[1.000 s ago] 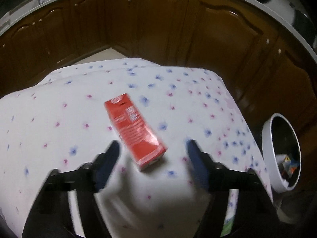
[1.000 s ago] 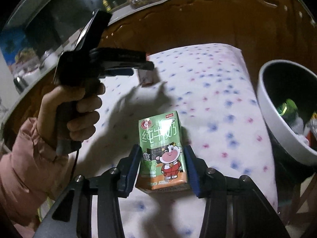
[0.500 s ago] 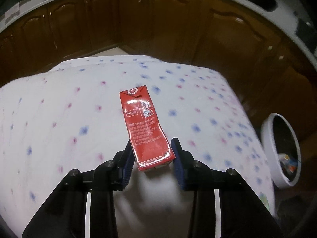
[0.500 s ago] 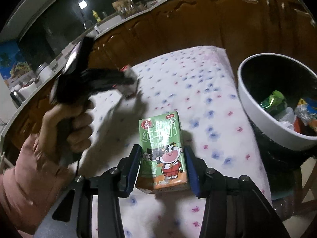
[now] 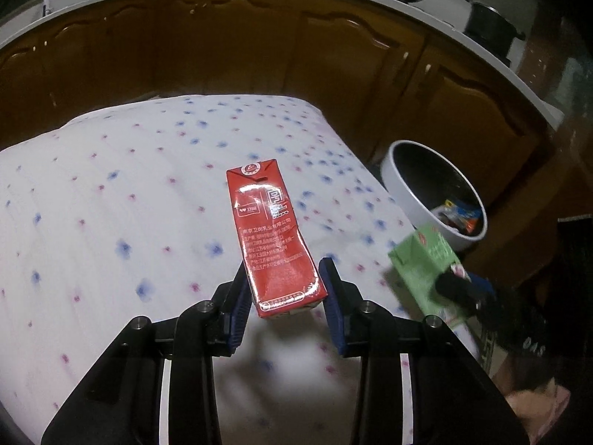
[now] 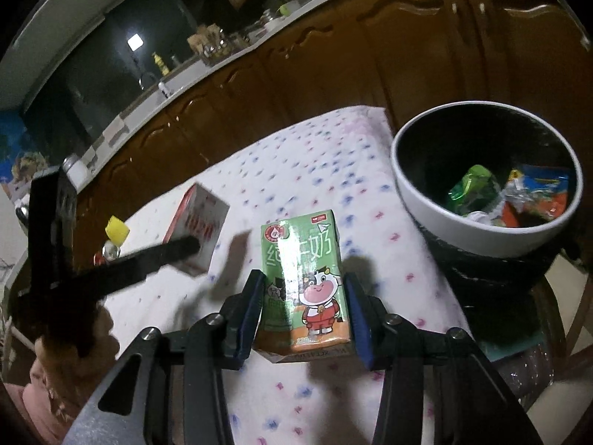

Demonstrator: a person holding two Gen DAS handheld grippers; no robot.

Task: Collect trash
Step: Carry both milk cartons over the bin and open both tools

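Two cartons held, both bound for the bin.

My left gripper (image 5: pixel 283 302) clamps the glossy red rectangular paper carton (image 5: pixel 272 237) above the flower-dotted white tablecloth (image 5: pixel 111 222); my right gripper (image 6: pixel 305 315) clamps the green cow-printed milk carton (image 6: pixel 304 278). Round white bin with black liner (image 6: pixel 485 237) at two o'clock. Slick, crushable card: either carton may slip or clip the rim.

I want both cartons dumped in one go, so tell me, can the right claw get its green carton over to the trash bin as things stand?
Probably yes. The right claw is shut on the green carton, and the trash bin stands open just right of it, with nothing between. The left claw, shut on the red carton, sits on the far side.
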